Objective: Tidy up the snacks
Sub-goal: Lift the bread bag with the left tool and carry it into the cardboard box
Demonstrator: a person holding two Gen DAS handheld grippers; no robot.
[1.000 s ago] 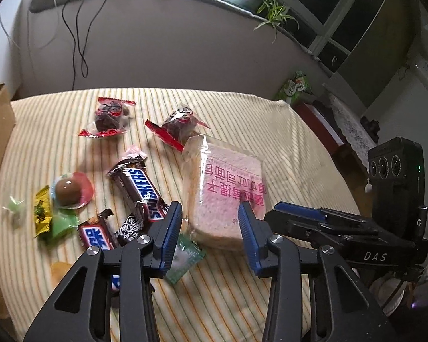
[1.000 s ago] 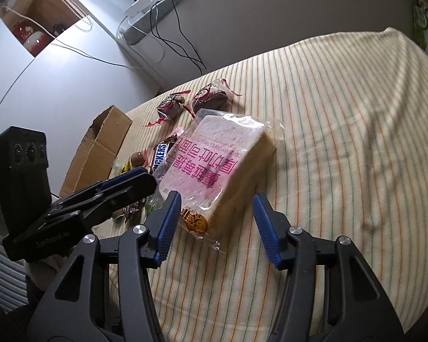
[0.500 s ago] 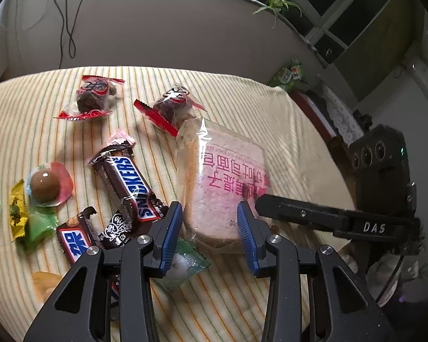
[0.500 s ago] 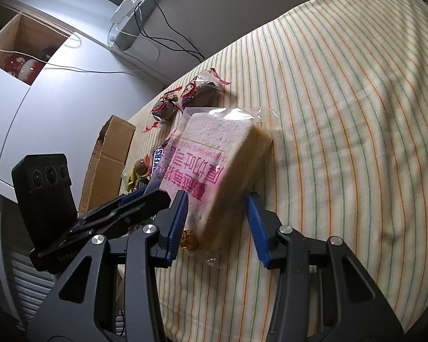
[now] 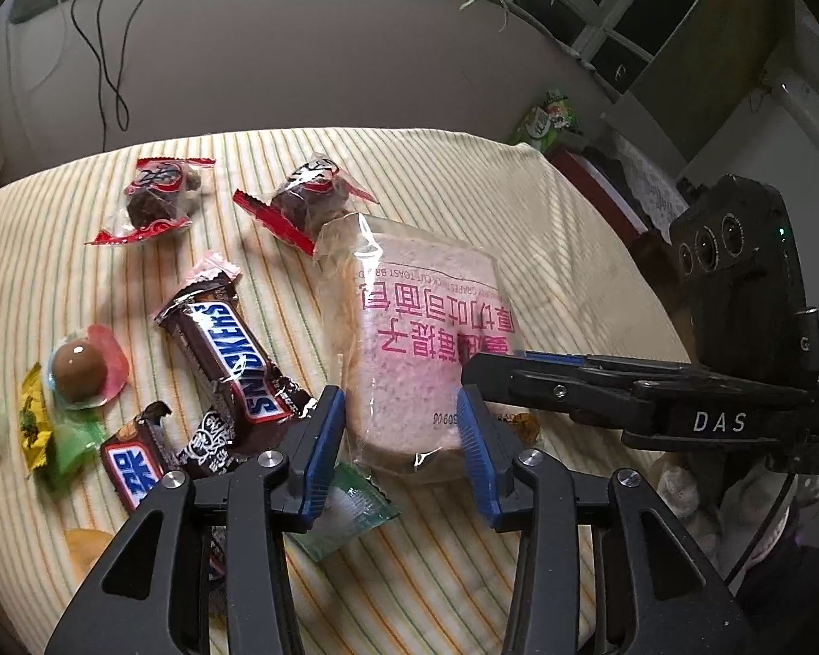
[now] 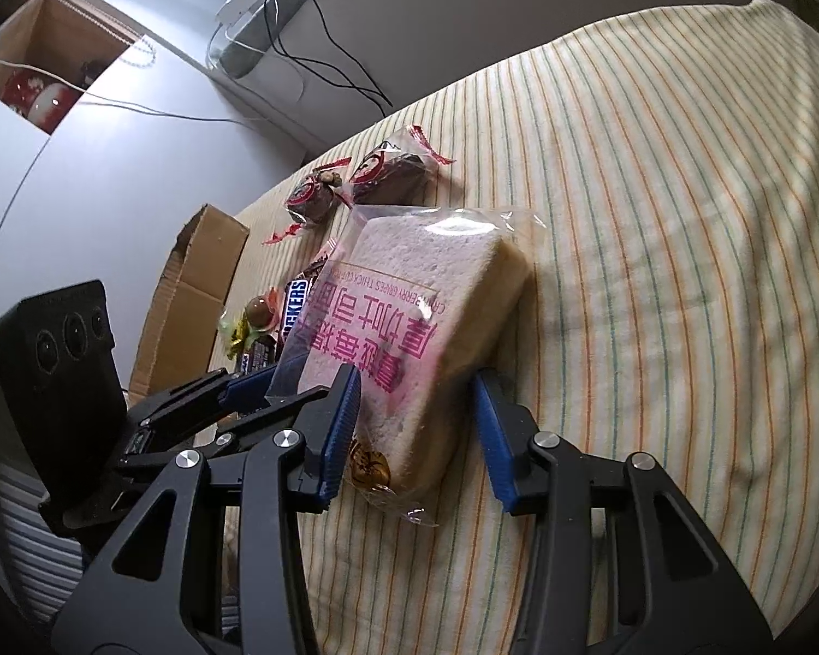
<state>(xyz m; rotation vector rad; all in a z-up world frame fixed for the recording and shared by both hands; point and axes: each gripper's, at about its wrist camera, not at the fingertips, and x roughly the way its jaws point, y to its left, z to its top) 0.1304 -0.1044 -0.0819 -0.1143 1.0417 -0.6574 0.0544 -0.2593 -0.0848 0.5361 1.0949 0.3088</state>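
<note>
With both grippers we work on the bagged toast bread: right gripper clamped on its near end, left gripper apart astride it. Next, lift it toward the cardboard box.

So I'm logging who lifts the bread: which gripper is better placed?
Probably the right gripper: its jaws, just closing, straddle the bread corner, one finger on top. The left gripper only frames its edge.
</note>
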